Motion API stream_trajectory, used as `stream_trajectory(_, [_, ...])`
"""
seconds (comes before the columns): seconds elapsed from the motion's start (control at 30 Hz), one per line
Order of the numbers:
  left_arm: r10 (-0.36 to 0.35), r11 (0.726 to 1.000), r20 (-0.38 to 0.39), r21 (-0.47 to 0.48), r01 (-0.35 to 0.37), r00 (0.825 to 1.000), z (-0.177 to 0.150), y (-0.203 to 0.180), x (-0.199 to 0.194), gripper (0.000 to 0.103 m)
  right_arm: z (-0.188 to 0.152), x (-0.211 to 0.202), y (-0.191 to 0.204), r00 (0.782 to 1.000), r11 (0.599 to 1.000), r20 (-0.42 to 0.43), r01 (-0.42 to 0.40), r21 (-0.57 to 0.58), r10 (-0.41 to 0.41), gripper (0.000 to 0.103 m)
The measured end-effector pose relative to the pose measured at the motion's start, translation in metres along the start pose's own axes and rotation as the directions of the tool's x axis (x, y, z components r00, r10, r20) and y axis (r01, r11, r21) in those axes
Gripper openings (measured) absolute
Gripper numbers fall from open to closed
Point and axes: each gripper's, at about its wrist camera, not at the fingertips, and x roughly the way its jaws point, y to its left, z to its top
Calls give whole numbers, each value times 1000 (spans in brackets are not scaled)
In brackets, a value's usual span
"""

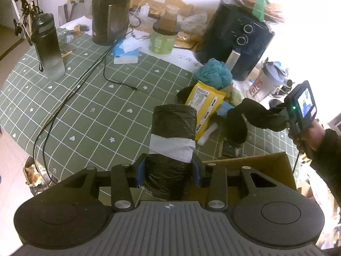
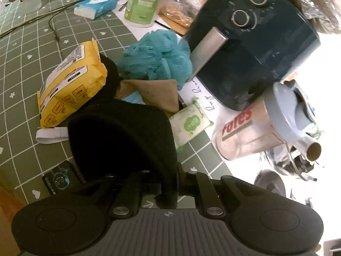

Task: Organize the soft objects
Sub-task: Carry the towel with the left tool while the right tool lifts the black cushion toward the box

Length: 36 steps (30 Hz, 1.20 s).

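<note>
Left wrist view has the left gripper (image 1: 169,171) angled down over the table, jaws partway apart and clamped on a roll of black bags (image 1: 172,147) with a grey band around its middle; the blue pads (image 1: 141,171) press on both sides of the roll. It sticks up out of the jaws toward the centre of the frame. At the right edge of that same view, a person's hand (image 1: 310,138) in a dark sleeve holds the right gripper (image 1: 270,118), tipped steeply down, with a black fabric piece (image 1: 243,119) hanging from it.

Right wrist view shows that gripper (image 2: 168,188) nearly closed, pinching the black fabric piece (image 2: 121,140), which fills the middle of the frame (the fingertips themselves are buried in the cloth, so hard to see exactly).

Rest of the soft stuff sits in a heap just past it: a yellow wipes pack (image 2: 72,87) at left, a teal bath pouf (image 2: 157,57) above centre, a small green-and-white tissue pack (image 2: 189,124) to the right.

Table is covered in a green grid tablecloth (image 1: 106,98) with little hearts. Pretty cluttered: a dark air fryer (image 1: 238,38) upper right, a black kettle (image 1: 110,12) top centre, a dark water bottle (image 1: 48,44) upper left, a clear shaker cup (image 2: 255,125) by the fryer, and a cardboard box (image 1: 255,164) at lower right.
</note>
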Motion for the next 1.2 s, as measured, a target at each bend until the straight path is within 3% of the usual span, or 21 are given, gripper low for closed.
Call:
stream_trajectory(0.4, [-26, 999, 13, 42, 25, 1000, 0, -14, -7, 41, -10, -45, -15, 999, 993, 35, 20, 112, -24, 14])
stream_trajectory(0.7, [-56, 995, 28, 82, 53, 998, 0, -28, -15, 41, -17, -99, -35, 993, 973, 119, -14, 230, -14, 14])
stream_trajectory(1.0, [-91, 991, 20, 100, 88, 996, -5, -40, -21, 41, -30, -171, -46, 963, 934, 250, -182, 308, 105, 14])
stream_trajectory(1.2, [-117, 989, -32, 93, 119, 993, -10, -44, -14, 41, -49, -199, -34, 922, 880, 282, -350, 320, 264, 14])
